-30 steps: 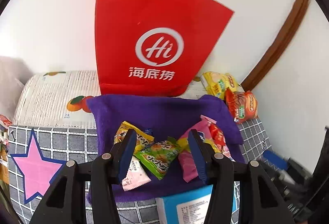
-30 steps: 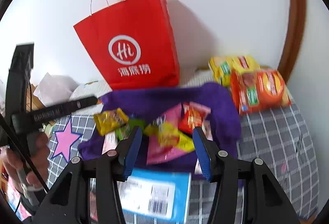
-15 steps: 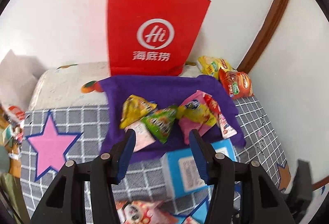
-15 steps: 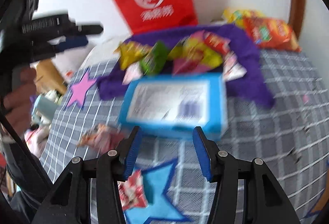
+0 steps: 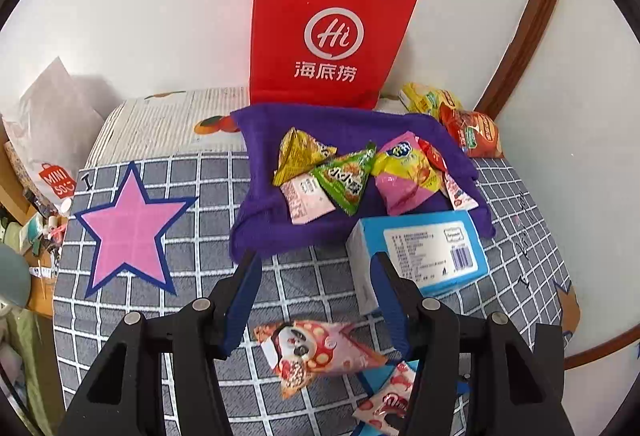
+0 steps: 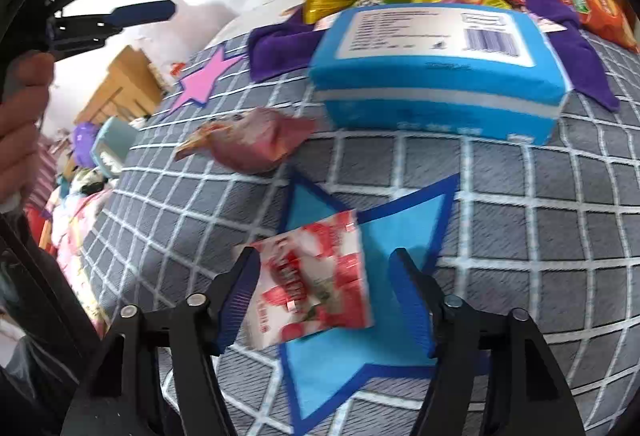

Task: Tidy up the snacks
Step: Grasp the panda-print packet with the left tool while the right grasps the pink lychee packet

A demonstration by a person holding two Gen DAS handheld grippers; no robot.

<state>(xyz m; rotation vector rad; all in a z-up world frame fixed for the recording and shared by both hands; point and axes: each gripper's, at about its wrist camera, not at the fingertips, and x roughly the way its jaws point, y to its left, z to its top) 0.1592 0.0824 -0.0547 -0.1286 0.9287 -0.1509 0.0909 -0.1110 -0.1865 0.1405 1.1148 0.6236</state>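
Two tongs: both hover over a grey checked surface [image 5: 192,172] strewn with snacks, and neither holds anything.
Right tongs [image 6: 326,268]: the jaws are opening; a red-and-white packet [image 6: 312,280] lies flat between the blue pads on a blue star [image 6: 360,356], and the pads do not press on it.
Left tongs [image 5: 316,276]: partly open and empty; the jaws frame bare cloth, with a pink panda packet [image 5: 316,352] just below them.
Blue box [image 5: 424,252]: lies label-up just beyond the left tongs' right pad, its far edge resting on a purple cloth [image 5: 264,212].
Purple cloth: carries a cluster of pouches, among them a yellow pouch [image 5: 300,154], a green pouch [image 5: 348,178] and a pink-and-yellow bag [image 5: 404,172], all touching or overlapping.
Pink star [image 5: 128,228]: printed on the surface, well to the left of the cloth.
Red paper bag [image 5: 328,32]: stands upright against the white wall behind the cloth.
Orange and yellow packs [image 5: 468,124]: lie at the far right corner beside the cloth.
Hand [image 6: 20,124]: grips the left tool's handle at the right view's left edge.
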